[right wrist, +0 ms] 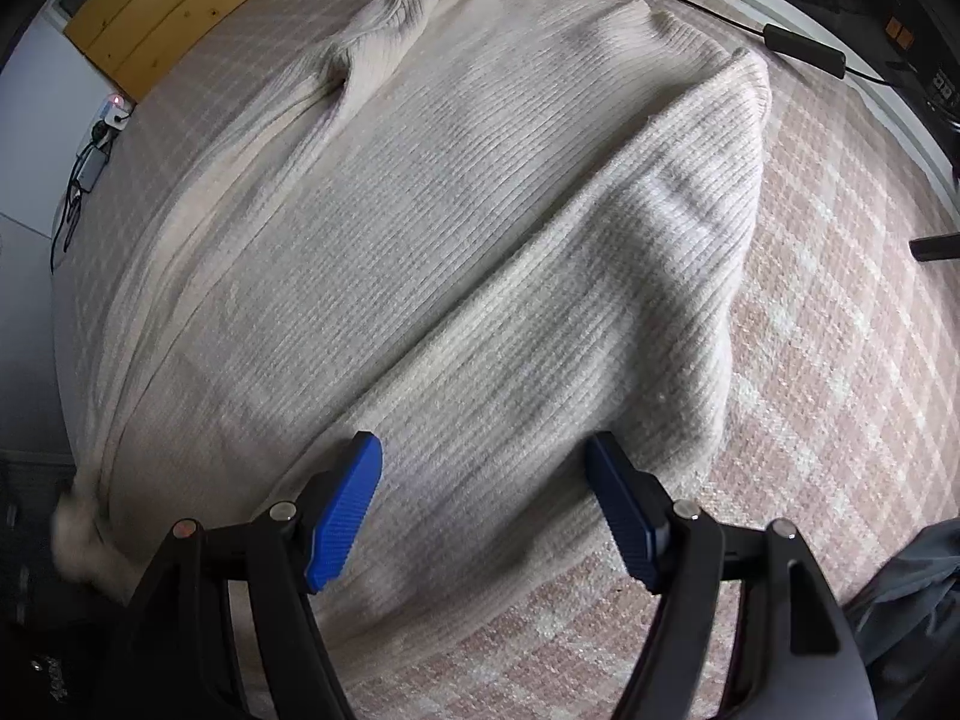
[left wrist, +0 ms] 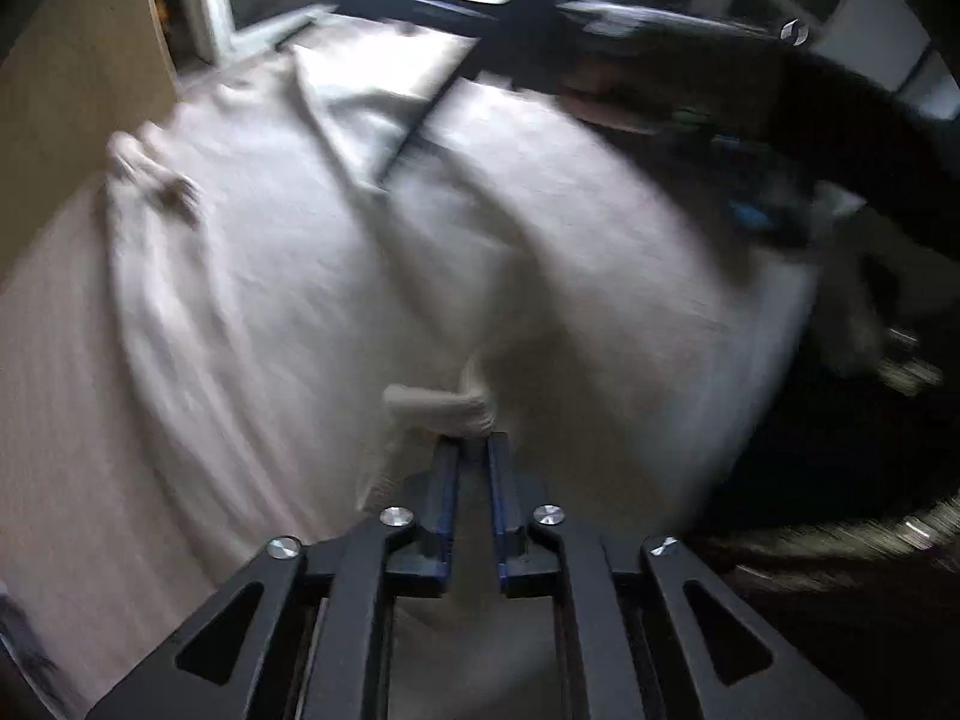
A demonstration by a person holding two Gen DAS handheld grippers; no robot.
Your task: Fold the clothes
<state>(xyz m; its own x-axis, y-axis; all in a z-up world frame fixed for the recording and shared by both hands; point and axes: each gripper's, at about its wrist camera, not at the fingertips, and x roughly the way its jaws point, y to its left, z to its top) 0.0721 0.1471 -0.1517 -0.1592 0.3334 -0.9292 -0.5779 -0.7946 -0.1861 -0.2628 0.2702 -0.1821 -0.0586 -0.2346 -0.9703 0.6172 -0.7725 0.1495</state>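
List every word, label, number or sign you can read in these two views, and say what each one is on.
None can be read.
The round silver mark on the dark object at the top right of the left wrist view is too blurred to read.
The cream sweater, the checked rug and both claws carry no visible lettering.

1. This looks like a room in a home.
2. A soft pink and white checked rug (right wrist: 840, 360) covers the floor.
3. A light wooden plank board (right wrist: 174, 6) stands by the wall.
4. A white window frame (left wrist: 207, 0) lets in light.
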